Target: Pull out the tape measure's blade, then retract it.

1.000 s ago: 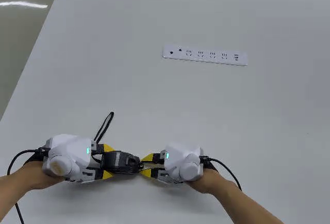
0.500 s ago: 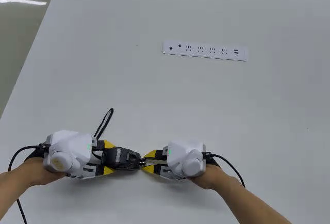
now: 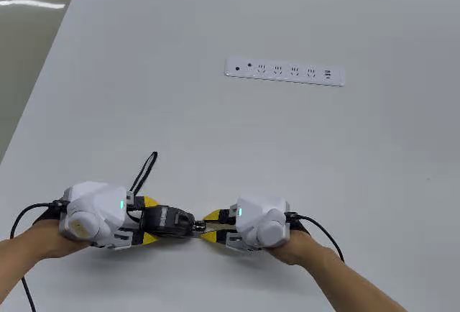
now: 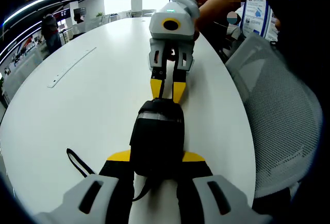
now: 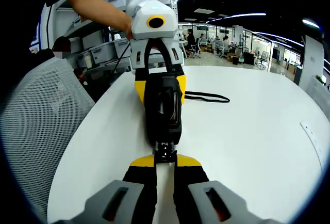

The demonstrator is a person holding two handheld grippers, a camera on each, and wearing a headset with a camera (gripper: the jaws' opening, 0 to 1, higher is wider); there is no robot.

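A black tape measure lies low over the white table, and my left gripper is shut on its case from the left. In the left gripper view the case sits between the yellow-tipped jaws of that gripper. My right gripper faces it from the right, shut on the blade's end hook. In the right gripper view its tips pinch the hook just in front of the case. Only a very short bit of blade shows between case and tips.
A white power strip lies further back on the table. The tape measure's black wrist strap trails behind the left gripper. Black cables run from both grippers toward the near edge. Office chairs and shelving stand beyond the table.
My right gripper has drifted slightly to the right, opening a small gap to the case. The left gripper and case have barely moved. Both grips are unchanged.
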